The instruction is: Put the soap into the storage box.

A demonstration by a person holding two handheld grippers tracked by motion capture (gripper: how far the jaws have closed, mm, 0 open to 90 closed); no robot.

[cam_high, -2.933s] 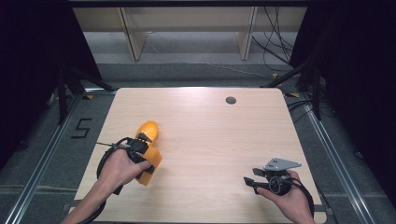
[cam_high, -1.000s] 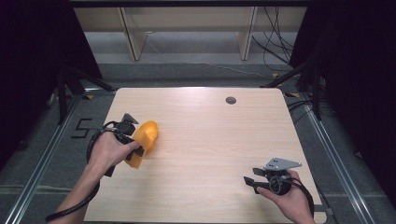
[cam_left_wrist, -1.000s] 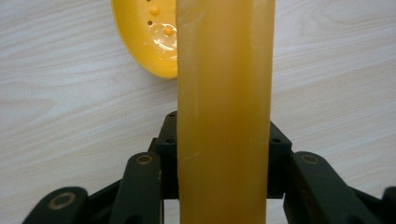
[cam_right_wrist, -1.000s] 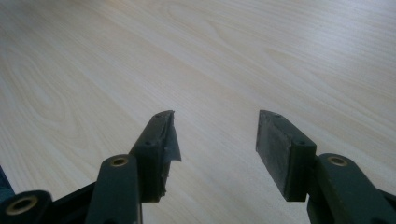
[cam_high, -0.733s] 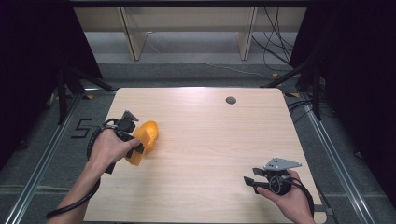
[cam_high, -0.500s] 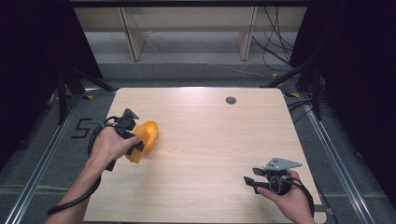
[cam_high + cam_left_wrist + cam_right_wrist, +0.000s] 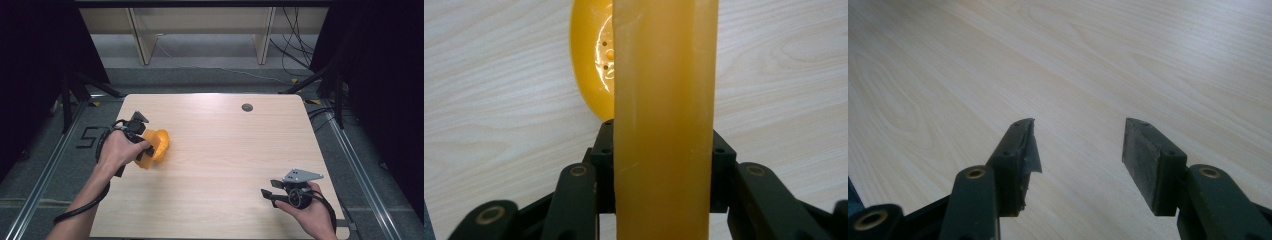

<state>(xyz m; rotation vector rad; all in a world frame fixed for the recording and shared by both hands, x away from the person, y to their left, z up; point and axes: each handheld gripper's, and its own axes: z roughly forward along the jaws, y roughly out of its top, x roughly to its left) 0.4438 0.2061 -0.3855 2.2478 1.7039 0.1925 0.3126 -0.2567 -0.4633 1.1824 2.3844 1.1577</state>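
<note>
Where the room shows around the table, it is dark: black curtains [image 7: 380, 75] hang at both sides, and grey floor [image 7: 200, 75] runs past the far edge to a pale wooden shelf frame [image 7: 200, 30] against the back. Loose black cables [image 7: 295, 45] trail down at the far right. Metal rails [image 7: 45, 170] run along the floor on the left and right of the table, with a "5" marked on the floor at the left. Table [image 7: 225, 150]: light wood grain, rounded corners, bare across the middle, one small dark round fitting [image 7: 247, 107] set near the far edge. Left hand [image 7: 117, 150] comes in from the near left, cable looping back along the forearm. Left gripper [image 7: 145, 150] is clamped on a yellow-orange plastic scoop [image 7: 156, 146], which sits at the left side of the table, roughly midway between near and far edges. Left gripper view: the scoop's flat handle [image 7: 664, 125] runs up between the jaws, gripped at both sides; its rounded bowl lies beyond against the wood. Whether the scoop rests on the surface or is just above it, cannot tell. Right hand [image 7: 307, 210] sits at the near right corner, well apart from the scoop. Right gripper [image 7: 1078, 145]: jaws wide, nothing between them, pointed low across bare wood.
</note>
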